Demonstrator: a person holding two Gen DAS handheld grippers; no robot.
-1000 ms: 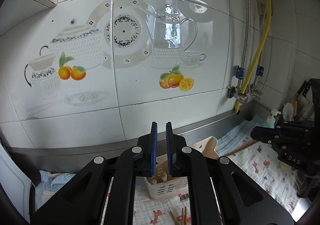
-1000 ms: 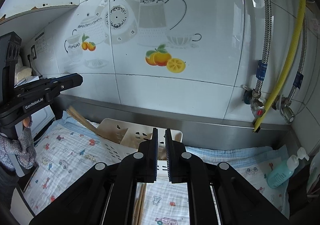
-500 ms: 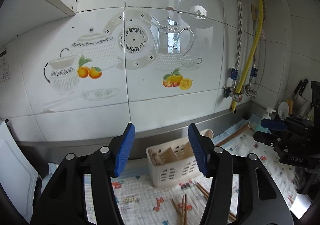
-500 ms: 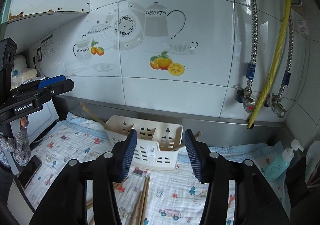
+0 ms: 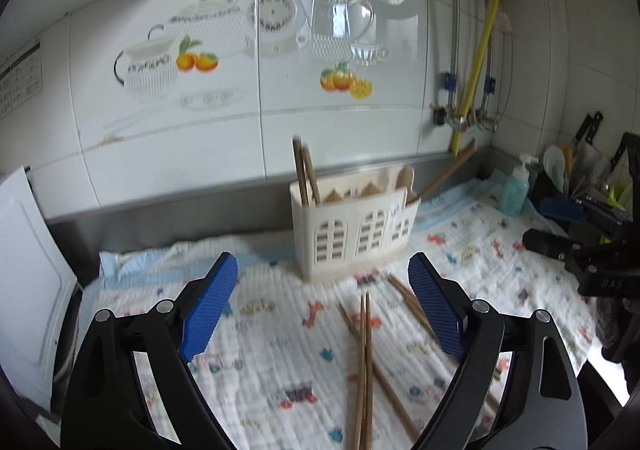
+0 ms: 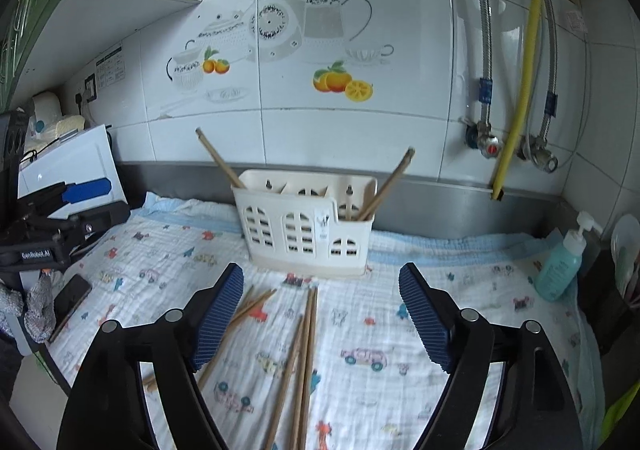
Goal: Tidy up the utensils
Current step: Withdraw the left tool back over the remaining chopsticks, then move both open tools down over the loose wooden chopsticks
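Note:
A cream plastic utensil holder (image 5: 352,234) (image 6: 306,230) stands on a printed white cloth near the back wall. A few wooden chopsticks lean in it (image 5: 304,174) (image 6: 386,182). Several loose wooden chopsticks (image 5: 362,366) (image 6: 300,354) lie on the cloth in front of it. My left gripper (image 5: 320,310) is open wide and empty above the loose chopsticks. My right gripper (image 6: 320,314) is open wide and empty over the same pile. Each gripper shows at the edge of the other's view: the right one (image 5: 580,234), the left one (image 6: 52,226).
A teal soap pump bottle (image 5: 514,188) (image 6: 562,260) stands at the right by a dark rack of kitchen tools (image 5: 576,170). A white board (image 5: 28,270) leans at the left. A phone (image 6: 72,296) lies on the cloth's left edge. Pipes and a yellow hose (image 6: 520,70) run down the tiled wall.
Both grippers went from shut to wide open and pulled back and tilted down, so the holder and the loose chopsticks on the cloth came into full view.

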